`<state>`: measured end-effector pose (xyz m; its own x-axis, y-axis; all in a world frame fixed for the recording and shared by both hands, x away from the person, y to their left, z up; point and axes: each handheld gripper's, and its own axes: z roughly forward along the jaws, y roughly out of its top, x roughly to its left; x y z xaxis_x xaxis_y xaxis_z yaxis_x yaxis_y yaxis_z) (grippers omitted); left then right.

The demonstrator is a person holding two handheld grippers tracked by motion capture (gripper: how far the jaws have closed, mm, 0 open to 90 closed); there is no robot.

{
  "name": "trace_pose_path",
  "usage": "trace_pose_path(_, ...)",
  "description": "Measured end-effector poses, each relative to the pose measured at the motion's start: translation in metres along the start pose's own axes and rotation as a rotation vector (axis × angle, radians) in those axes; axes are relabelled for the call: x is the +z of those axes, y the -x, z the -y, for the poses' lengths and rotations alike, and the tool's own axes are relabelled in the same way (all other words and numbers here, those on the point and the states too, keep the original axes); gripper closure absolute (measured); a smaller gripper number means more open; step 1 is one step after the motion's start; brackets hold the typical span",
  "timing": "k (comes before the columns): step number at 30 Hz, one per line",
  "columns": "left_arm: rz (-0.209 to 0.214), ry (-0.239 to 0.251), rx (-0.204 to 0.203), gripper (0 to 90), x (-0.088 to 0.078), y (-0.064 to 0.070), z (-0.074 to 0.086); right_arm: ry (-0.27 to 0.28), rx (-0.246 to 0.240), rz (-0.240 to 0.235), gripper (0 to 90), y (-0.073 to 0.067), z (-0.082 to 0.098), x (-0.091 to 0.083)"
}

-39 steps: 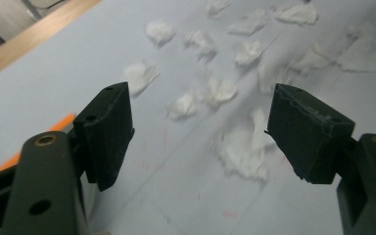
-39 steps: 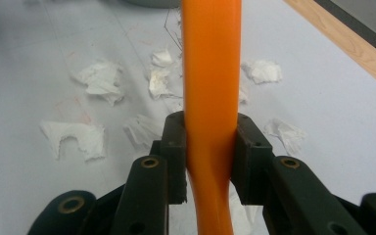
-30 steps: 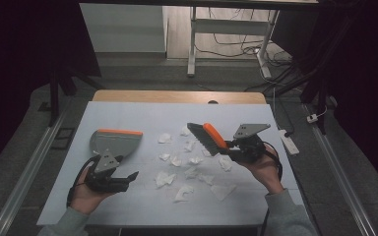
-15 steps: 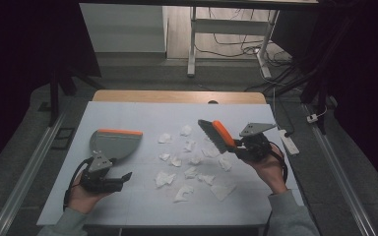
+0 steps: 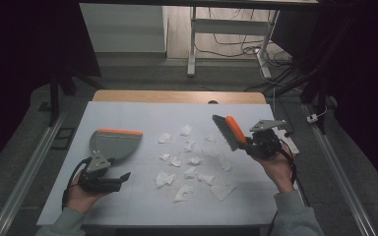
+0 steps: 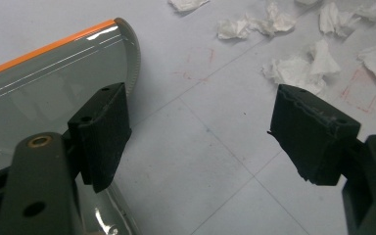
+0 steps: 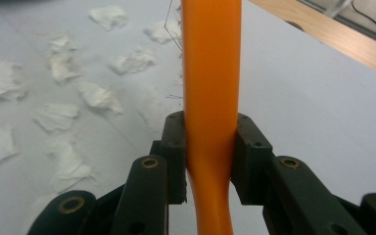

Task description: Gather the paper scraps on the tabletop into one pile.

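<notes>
- Your right gripper [image 5: 245, 143] has its fingers [image 7: 174, 147] clamped on the orange handle of the brush [image 5: 228, 132]; in the right gripper view the pads press that handle from both sides.
- In the high view the brush's long axis runs from the gripper up toward 10 o'clock, bristle head leading, bristles facing the scraps side and the orange back facing the far right corner of the counter [image 5: 128, 110].
- The brush hangs over the right half of the counter, at the right edge of the litter, not yet touching paper as far as you can judge.
- The paper scraps [image 5: 191, 160] lie scattered across the middle of the counter, so from the bristles they sit toward 8 o'clock.
- The dustpan [image 5: 112, 145] rests flat on the left half, orange lip at its far edge toward 12 o'clock, its rounded right-hand side toward the scraps at 3 o'clock.
- Your left gripper [image 5: 109, 179] sits just at 6 o'clock of the dustpan with its fingers [image 6: 103, 132] spread wide and nothing between them; in the left gripper view the pan lies beside the left-hand finger.
- Your left hand is the nearer one to the pan, your right the nearer one to the scraps.
- The coming sweep likely turns on this line: bristles at the right, scraps between, pan at 9 o'clock of them.
</notes>
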<state>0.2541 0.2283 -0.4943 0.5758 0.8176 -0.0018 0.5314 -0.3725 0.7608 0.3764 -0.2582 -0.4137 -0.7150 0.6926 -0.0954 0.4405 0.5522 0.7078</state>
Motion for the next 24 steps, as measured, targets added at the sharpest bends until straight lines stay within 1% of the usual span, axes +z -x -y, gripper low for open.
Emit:
trace_pose_path(1,0.001,0.001,-0.001,23.7,0.0,-0.001,0.0,-0.007,0.021,0.008,70.7,0.003,0.0,0.0)
trace_pose_path(2,0.002,0.001,-0.002,23.7,0.0,-0.001,0.0,-0.023,0.029,0.017,70.6,0.007,-0.001,0.001)
trace_pose_path(5,0.006,-0.002,0.002,23.7,0.001,-0.001,0.001,-0.092,0.052,0.049,70.7,0.017,-0.006,0.005)
trace_pose_path(8,0.008,-0.003,0.004,23.6,0.001,-0.002,0.003,-0.181,0.053,0.076,70.7,0.027,-0.012,0.016)
trace_pose_path(9,0.008,-0.002,0.003,23.7,0.001,-0.002,0.003,-0.223,0.063,0.083,70.7,0.029,-0.014,0.021)
trace_pose_path(12,0.009,0.0,-0.001,23.7,0.0,-0.002,0.006,-0.334,0.067,0.105,70.7,0.037,-0.02,0.036)
trace_pose_path(15,0.009,0.005,-0.006,23.6,-0.002,-0.003,0.007,-0.417,0.07,0.103,70.7,0.041,-0.023,0.05)
trace_pose_path(16,0.009,0.007,-0.007,23.7,-0.002,-0.004,0.008,-0.437,0.068,0.102,70.7,0.04,-0.023,0.053)
trace_pose_path(18,0.01,0.01,-0.011,23.7,-0.002,-0.004,0.008,-0.466,0.049,0.093,70.7,0.033,-0.023,0.057)
trace_pose_path(19,0.011,0.011,-0.011,23.7,-0.002,-0.005,0.008,-0.47,0.033,0.08,70.7,0.029,-0.023,0.058)
trace_pose_path(21,0.016,0.014,-0.011,23.7,-0.002,-0.005,0.008,-0.473,0.019,0.058,70.7,0.021,-0.02,0.06)
trace_pose_path(22,0.018,0.014,-0.011,23.7,-0.002,-0.005,0.008,-0.478,0.014,0.053,70.7,0.016,-0.019,0.061)
trace_pose_path(24,0.022,0.011,-0.011,23.7,-0.001,-0.005,0.008,-0.47,0.006,0.024,70.7,0.005,-0.019,0.061)
